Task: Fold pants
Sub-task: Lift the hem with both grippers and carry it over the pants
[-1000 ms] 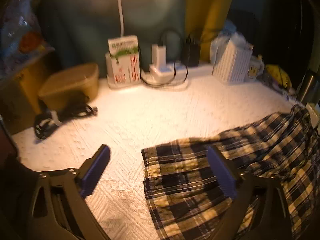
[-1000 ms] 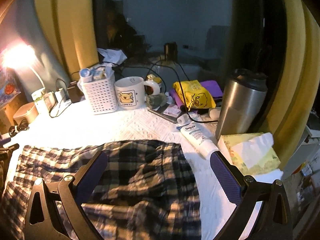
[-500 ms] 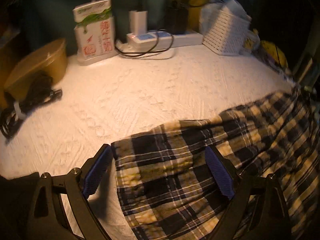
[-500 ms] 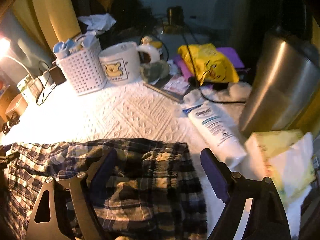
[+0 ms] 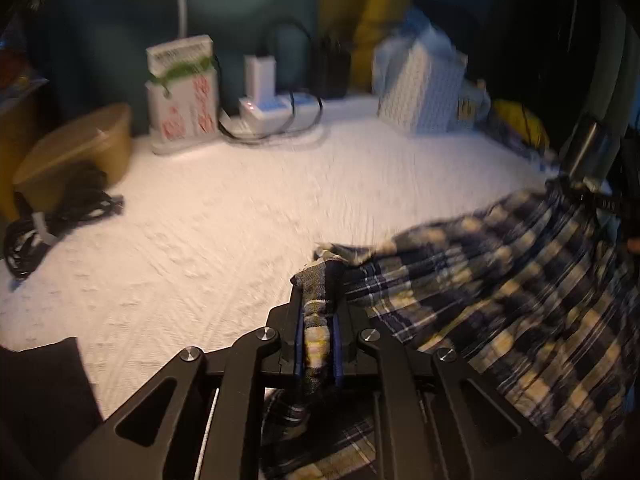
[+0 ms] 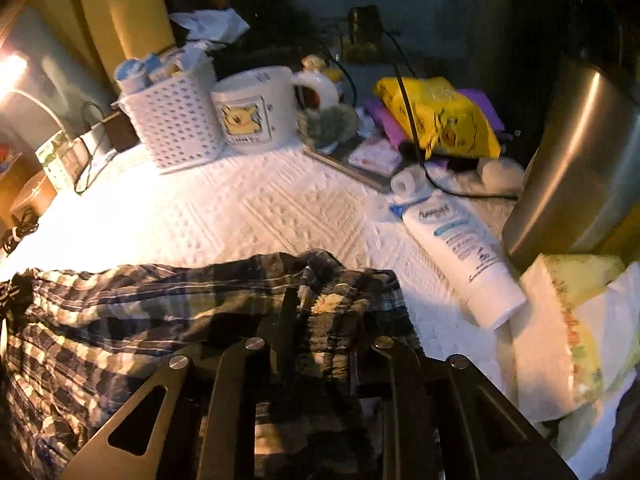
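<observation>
The plaid pants (image 5: 500, 288) in dark blue and cream lie on a white textured cloth (image 5: 240, 220). My left gripper (image 5: 319, 300) is shut on the pants' leg end, with a bunch of fabric pinched between the blue pads and lifted a little. In the right wrist view the pants (image 6: 120, 312) stretch to the left. My right gripper (image 6: 316, 320) is shut on the gathered waistband at the pants' right end. The fabric hides most of its fingers.
Along the back stand a brown box (image 5: 76, 152), black cables (image 5: 48, 220), a carton (image 5: 182, 92), a power strip (image 5: 276, 112), a white basket (image 6: 172, 120) and a mug (image 6: 252, 112). A lotion tube (image 6: 464, 256), steel tumbler (image 6: 580, 168) and tissue pack (image 6: 568, 328) sit right.
Both grippers were open above the pants' ends. Both have come down and shut on the fabric, the left on the leg end, the right on the waistband. The left end is lifted.
</observation>
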